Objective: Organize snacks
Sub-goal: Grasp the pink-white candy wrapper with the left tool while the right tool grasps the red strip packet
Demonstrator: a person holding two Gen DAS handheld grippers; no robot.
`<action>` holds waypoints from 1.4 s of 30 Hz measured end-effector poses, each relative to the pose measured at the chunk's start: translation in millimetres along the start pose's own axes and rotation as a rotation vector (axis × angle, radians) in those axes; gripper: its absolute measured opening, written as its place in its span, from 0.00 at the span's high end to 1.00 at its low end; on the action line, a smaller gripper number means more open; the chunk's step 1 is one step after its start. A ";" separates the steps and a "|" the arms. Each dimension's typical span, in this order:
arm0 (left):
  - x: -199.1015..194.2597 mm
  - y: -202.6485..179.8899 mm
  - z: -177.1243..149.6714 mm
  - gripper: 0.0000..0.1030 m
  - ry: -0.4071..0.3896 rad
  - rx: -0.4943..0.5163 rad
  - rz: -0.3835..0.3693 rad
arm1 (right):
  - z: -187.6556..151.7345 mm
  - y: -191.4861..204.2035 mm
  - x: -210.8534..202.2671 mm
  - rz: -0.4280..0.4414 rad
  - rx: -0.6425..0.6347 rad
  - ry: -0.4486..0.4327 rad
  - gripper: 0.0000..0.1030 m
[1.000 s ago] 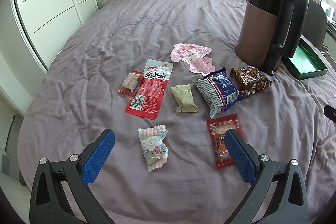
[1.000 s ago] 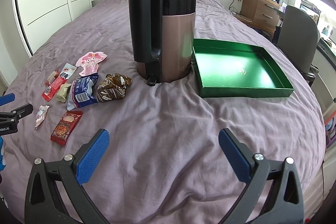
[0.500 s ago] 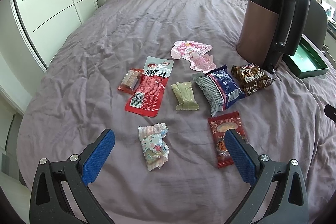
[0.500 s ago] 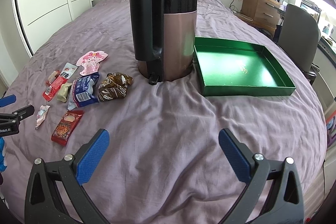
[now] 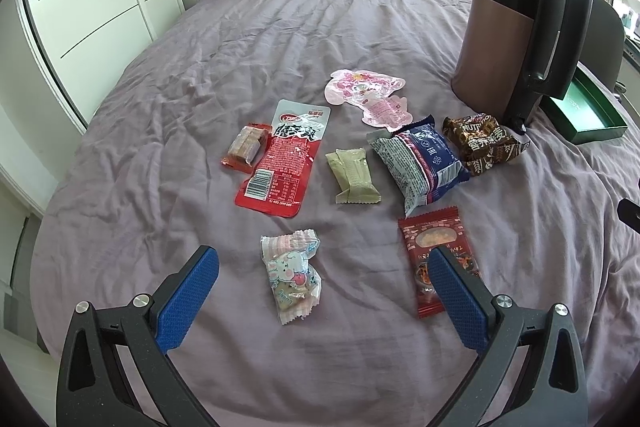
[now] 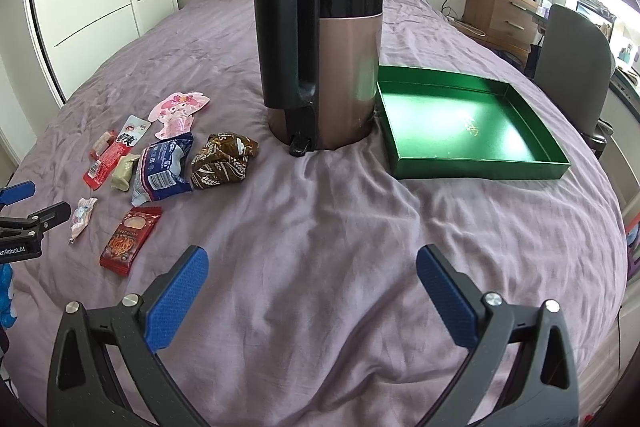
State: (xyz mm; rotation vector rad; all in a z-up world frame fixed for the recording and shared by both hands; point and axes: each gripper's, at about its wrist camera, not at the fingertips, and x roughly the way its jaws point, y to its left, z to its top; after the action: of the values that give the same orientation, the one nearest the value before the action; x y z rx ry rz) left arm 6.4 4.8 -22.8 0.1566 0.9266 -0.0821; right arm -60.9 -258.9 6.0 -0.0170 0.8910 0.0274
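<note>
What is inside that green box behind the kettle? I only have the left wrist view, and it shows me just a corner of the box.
Observer: Nothing. In the right wrist view the whole green box shows, and its floor is bare, with no snacks in it.
Operator: Is the right gripper carrying anything over there?
Observer: No. The right gripper is open and holds nothing. It hangs over the bedspread in front of the kettle.
</note>
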 end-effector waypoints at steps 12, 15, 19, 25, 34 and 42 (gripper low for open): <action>16.4 41.0 -10.9 0.01 0.041 -0.005 0.074 | 0.3 15.6 15.1 0.046 -0.010 0.038 0.00; 19.7 62.9 -17.1 0.01 0.057 -0.022 0.092 | 1.0 31.5 24.7 0.083 -0.027 0.056 0.00; 26.2 73.7 -20.3 0.01 0.080 -0.048 0.083 | 0.5 60.9 38.0 0.155 -0.065 0.086 0.00; 49.2 52.4 -19.3 0.01 0.151 -0.022 0.042 | -4.3 101.4 55.6 0.310 -0.094 0.149 0.00; 87.0 29.2 -15.7 0.01 0.247 -0.024 0.032 | -7.2 129.6 81.9 0.465 -0.093 0.232 0.00; 116.5 35.2 -19.3 0.01 0.340 -0.056 -0.012 | -6.4 134.8 108.9 0.613 -0.004 0.313 0.05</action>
State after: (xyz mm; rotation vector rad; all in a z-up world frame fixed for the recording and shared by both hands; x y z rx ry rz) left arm 65.8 42.4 -124.1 0.1145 1.2677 -0.0403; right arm -1.6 -122.6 -83.2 0.2554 1.1815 0.6124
